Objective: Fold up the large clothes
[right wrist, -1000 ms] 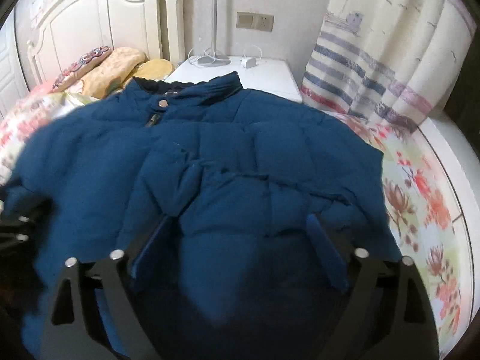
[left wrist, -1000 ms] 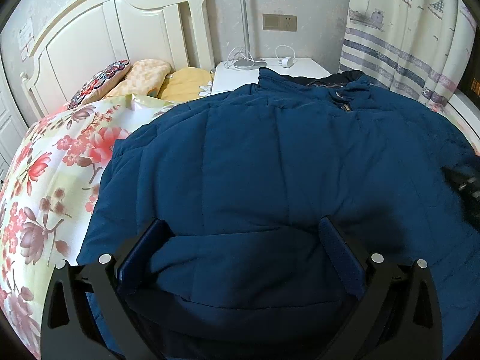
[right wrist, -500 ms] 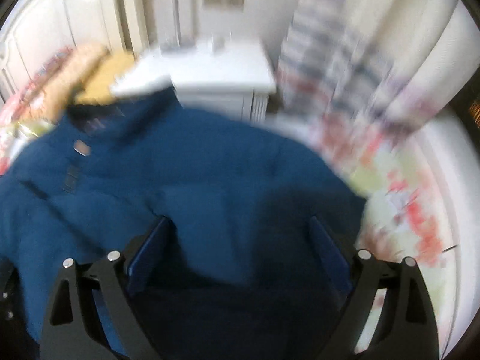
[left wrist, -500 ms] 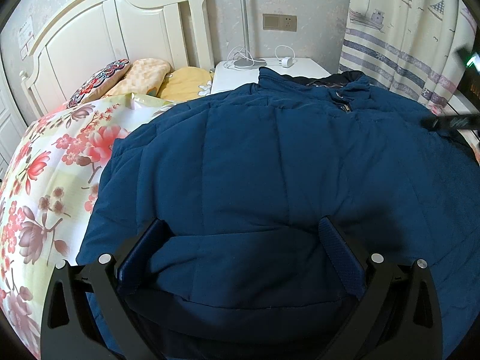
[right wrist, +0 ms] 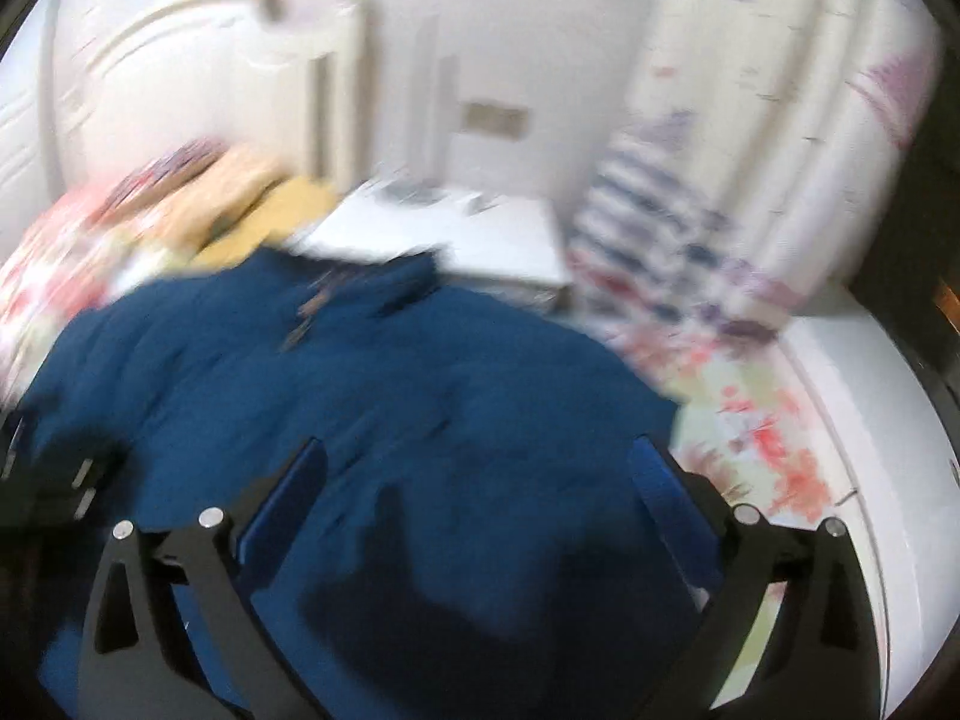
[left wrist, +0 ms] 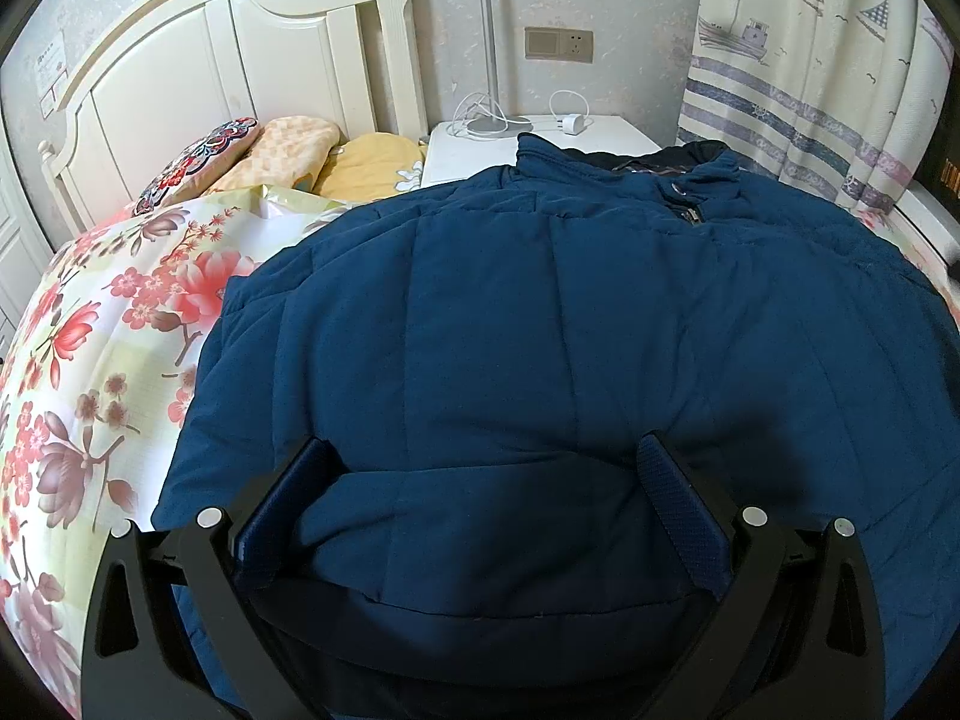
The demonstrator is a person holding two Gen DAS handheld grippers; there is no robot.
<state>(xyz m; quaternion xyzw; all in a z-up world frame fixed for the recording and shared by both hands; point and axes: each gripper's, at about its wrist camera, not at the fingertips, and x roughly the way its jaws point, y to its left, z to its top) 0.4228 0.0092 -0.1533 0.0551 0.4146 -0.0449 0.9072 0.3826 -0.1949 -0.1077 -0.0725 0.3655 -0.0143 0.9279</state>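
Observation:
A large dark blue padded jacket (left wrist: 570, 330) lies spread on the bed, collar toward the nightstand. My left gripper (left wrist: 486, 468) is open, its jaws wide apart astride the jacket's near edge; the padding bulges between them. My right gripper (right wrist: 480, 474) is open and hovers above the jacket (right wrist: 390, 390) near its right edge. The right wrist view is blurred by motion. The left gripper shows as a dark shape at the left edge of the right wrist view (right wrist: 54, 480).
The bed has a floral quilt (left wrist: 90, 360), pillows (left wrist: 288, 144) and a white headboard (left wrist: 210, 60). A white nightstand (left wrist: 540, 132) with a lamp and charger stands beyond the collar. A striped curtain (left wrist: 810, 90) hangs on the right.
My right gripper has lifted and swung up and to the right off the jacket, blurring its view. My left gripper has stayed in place over the near edge.

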